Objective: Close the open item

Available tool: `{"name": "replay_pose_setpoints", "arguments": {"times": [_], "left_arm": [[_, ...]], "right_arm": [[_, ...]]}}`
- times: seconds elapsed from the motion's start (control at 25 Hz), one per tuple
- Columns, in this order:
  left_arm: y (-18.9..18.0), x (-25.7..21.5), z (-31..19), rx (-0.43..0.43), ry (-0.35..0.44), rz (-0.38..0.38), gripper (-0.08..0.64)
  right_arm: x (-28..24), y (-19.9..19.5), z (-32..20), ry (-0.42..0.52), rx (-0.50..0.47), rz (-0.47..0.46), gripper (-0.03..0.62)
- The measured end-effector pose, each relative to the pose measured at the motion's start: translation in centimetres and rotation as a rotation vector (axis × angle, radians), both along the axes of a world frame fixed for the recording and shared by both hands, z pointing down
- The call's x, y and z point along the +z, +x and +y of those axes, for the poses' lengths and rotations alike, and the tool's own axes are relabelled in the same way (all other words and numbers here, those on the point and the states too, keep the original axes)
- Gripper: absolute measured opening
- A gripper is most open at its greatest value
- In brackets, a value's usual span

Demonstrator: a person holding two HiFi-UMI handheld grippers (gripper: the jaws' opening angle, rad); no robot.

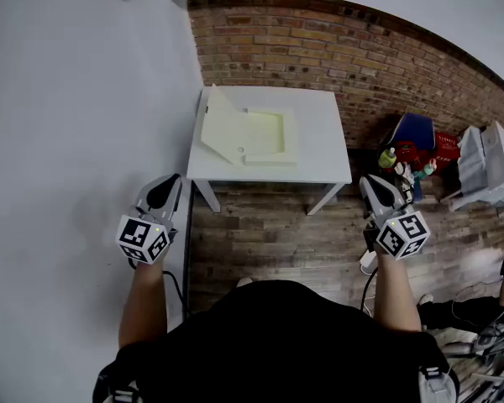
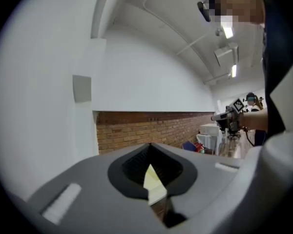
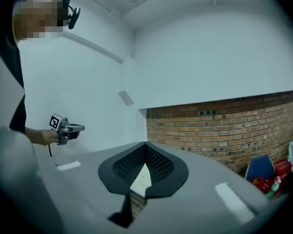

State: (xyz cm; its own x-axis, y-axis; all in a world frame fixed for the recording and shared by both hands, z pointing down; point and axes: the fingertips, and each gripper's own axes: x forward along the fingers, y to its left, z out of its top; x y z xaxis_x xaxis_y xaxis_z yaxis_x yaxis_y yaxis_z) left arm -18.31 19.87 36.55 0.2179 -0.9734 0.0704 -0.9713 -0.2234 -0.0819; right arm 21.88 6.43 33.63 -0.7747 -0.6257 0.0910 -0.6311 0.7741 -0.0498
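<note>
A flat pale-yellow box (image 1: 252, 134) lies open on the small white table (image 1: 323, 162) ahead of me, its lid (image 1: 222, 128) raised and leaning to the left. My left gripper (image 1: 163, 190) is held well short of the table's near left corner, jaws shut and empty. My right gripper (image 1: 376, 188) hovers off the near right corner, also shut with nothing in it. Looking along the left gripper (image 2: 150, 150), a sliver of the pale box (image 2: 152, 178) shows between the closed pads. Along the right gripper (image 3: 145, 147) a pale sliver of the table (image 3: 141, 179) appears the same way.
Brick-patterned floor (image 1: 269, 233) surrounds the table, with a white wall (image 1: 67, 141) at left. Right of the table sit a blue bin (image 1: 413, 128), red items (image 1: 441, 148), bottles (image 1: 390, 158) and white drawers (image 1: 487, 162). Cables (image 1: 479, 334) lie at the lower right.
</note>
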Motion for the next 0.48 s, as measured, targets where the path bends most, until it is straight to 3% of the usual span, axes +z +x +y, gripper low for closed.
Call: {"name": "replay_pose_setpoints", "arguments": {"times": [0.48], "left_arm": [[5.3, -0.8, 1.1, -0.069, -0.022, -0.003, 0.003]], "right_arm": [[0.9, 5.4, -1.0, -0.037, -0.020, -0.016, 0.002]]}}
